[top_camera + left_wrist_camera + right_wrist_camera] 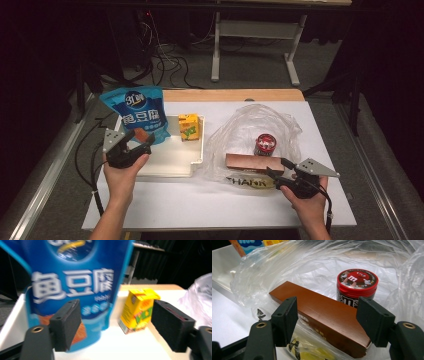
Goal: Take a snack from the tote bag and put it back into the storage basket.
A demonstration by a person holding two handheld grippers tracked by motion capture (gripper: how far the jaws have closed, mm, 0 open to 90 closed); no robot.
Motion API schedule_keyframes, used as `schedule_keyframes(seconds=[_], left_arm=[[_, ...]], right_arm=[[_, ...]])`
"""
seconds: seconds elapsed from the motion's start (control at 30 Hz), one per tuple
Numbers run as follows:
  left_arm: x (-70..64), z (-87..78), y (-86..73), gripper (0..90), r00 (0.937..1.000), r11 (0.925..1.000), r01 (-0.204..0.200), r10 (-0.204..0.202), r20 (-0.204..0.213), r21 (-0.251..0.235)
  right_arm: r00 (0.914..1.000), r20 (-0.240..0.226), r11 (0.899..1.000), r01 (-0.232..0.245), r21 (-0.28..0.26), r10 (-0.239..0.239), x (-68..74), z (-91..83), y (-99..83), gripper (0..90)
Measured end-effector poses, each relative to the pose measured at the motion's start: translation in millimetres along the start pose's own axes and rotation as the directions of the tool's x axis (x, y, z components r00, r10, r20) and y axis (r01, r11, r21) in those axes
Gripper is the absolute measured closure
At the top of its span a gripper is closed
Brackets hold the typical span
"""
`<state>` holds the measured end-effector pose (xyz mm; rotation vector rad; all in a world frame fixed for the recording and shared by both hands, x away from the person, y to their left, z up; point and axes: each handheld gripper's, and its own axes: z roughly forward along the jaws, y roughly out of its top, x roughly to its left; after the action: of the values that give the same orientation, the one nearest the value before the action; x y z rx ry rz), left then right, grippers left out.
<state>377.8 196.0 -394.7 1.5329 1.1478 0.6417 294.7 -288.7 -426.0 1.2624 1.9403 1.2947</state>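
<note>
White table (220, 200) in dark room, both grippers' fingers spread wide, empty, blue pouch (137, 112) seemingly upright in tray (172, 160)

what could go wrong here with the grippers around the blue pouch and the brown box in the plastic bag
1. The tall blue standing pouch stands upright on the white tray; the open left gripper could nudge it over, perhaps onto the yellow drink carton beside it.
2. The open right gripper straddles the long brown box lying in the clear plastic bag; closing may pinch loose film as well.
3. Dragging the box might knock the red-lidded candy tub just behind it.
</note>
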Motion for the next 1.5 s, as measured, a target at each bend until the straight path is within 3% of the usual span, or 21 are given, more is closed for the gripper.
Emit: schedule_keyframes(seconds=[0.1, 0.27, 0.47, 0.6, 0.73, 0.9, 1.03, 1.17, 1.3, 1.5], left_arm=[[-11.5, -0.3, -2.7, 28.8, 0.9996, 0.9998, -0.021, 0.021, 0.018, 0.003], [-20.5, -0.4, -10.1, 38.1, 0.9987, 0.9997, -0.023, 0.022, 0.045, 0.009], [-34.0, -7.5, -20.1, 63.5, 0.9947, 0.9997, -0.011, 0.009, 0.103, 0.023], [-50.4, -9.6, -27.0, 76.6, 0.9879, 0.9986, -0.041, 0.035, 0.151, 0.034], [-62.0, -6.5, -31.6, 86.1, 0.9781, 0.9978, -0.041, 0.030, 0.206, 0.051], [-70.1, -1.5, -38.8, 87.6, 0.9703, 0.9948, -0.062, 0.041, 0.239, 0.081], [-69.0, -0.9, -40.5, 87.2, 0.9673, 0.9943, -0.060, 0.036, 0.251, 0.088], [-67.2, 0.1, -43.0, 87.0, 0.9652, 0.9938, -0.059, 0.032, 0.260, 0.094], [-66.7, -0.1, -43.7, 86.3, 0.9632, 0.9936, -0.062, 0.034, 0.266, 0.095], [-66.7, 1.2, -45.2, 85.2, 0.9612, 0.9926, -0.068, 0.038, 0.273, 0.101]], right_arm=[[1.0000, 0.005, 1.000, -0.005, 0.002, 0.005, -2.8, 0.0, -0.5, 34.9], [0.9998, 0.008, 1.000, -0.019, 0.003, 0.019, -6.9, -1.2, -1.2, 39.6], [0.9986, 0.028, 0.999, -0.045, 0.005, 0.045, -13.8, -2.2, -1.3, 66.8], [0.9970, 0.049, 0.998, -0.061, 0.025, 0.060, -22.7, -0.5, -1.9, 85.0], [0.9934, 0.092, 0.997, -0.071, 0.039, 0.068, -33.6, 2.4, -1.1, 90.0], [0.9883, 0.140, 0.995, -0.069, 0.069, 0.059, -46.5, 12.6, -0.7, 90.0], [0.9850, 0.151, 0.993, -0.095, 0.069, 0.084, -55.8, 22.7, -0.1, 90.0], [0.9887, 0.144, 0.994, -0.056, 0.096, 0.042, -59.2, 34.0, 0.1, 90.0], [0.9911, 0.123, 0.993, -0.063, 0.104, 0.050, -64.2, 41.4, 0.4, 90.0], [0.9944, 0.087, 0.992, -0.069, 0.105, 0.060, -65.1, 36.4, -4.5, 90.0]])
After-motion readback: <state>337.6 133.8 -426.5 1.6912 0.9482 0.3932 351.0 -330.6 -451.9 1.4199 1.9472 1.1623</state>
